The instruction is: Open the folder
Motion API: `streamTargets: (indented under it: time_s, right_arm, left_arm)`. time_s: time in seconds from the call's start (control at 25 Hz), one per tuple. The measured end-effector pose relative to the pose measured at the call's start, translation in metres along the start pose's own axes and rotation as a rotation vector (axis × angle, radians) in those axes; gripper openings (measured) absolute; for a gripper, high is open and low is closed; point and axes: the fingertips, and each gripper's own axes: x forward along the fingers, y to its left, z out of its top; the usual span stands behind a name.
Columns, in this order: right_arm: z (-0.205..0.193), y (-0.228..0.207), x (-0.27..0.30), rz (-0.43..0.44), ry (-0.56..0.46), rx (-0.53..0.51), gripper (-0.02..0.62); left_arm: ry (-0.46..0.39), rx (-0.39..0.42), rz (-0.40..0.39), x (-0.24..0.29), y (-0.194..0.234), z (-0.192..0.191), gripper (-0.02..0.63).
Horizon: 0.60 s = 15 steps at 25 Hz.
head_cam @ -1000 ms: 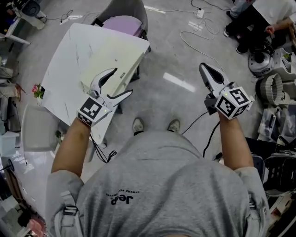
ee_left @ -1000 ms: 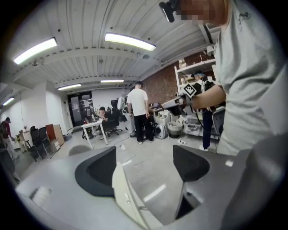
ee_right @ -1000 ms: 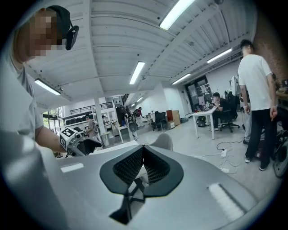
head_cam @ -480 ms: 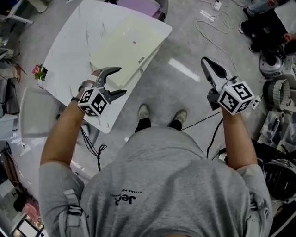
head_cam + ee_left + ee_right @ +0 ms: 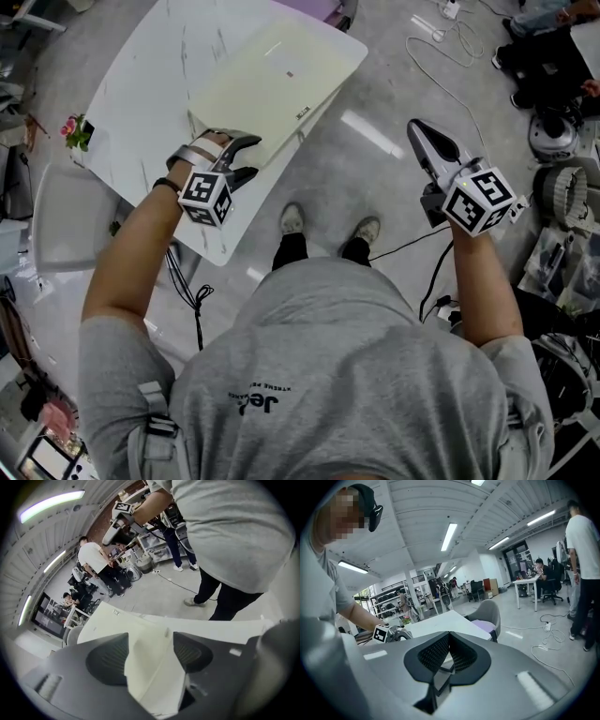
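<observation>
A cream folder [image 5: 267,89] lies shut on the white table [image 5: 141,103], one corner toward me. My left gripper [image 5: 246,157] points steeply down at that near corner. Its jaws are closing, and the corner of the folder [image 5: 150,667] sits between them. The ribbed pads [image 5: 110,656] still stand apart on either side of the corner, so my left gripper [image 5: 150,641] is open around it. My right gripper [image 5: 414,129] hangs over the floor, well right of the table. Its jaws are shut with nothing in them, and the right gripper [image 5: 449,635] looks toward the table.
A chair with a purple seat [image 5: 333,6] stands at the table's far side and a grey chair [image 5: 66,225] at its left. A small flower [image 5: 75,131] sits on the table's left edge. Cables [image 5: 441,56] cross the floor. Equipment [image 5: 562,141] crowds the right side.
My left gripper has dropped and rolled onto the folder's near corner, its jaws now astride it and narrower. My right gripper has drifted a little, still shut.
</observation>
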Motion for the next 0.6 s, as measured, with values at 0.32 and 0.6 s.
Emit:
streamTargets:
  time_s: [0.32,0.6]
  right_arm:
    - [-0.003,0.01,0.009,0.012,0.014,-0.003,0.003]
    - [-0.001,0.014,0.01,0.025,0.015,-0.002,0.003]
  left_arm:
    - [-0.007,0.041,-0.062,0.0,-0.012,0.004,0.159]
    - [-0.128,-0.168,-0.116,-0.033,0.015,0.026,0.081]
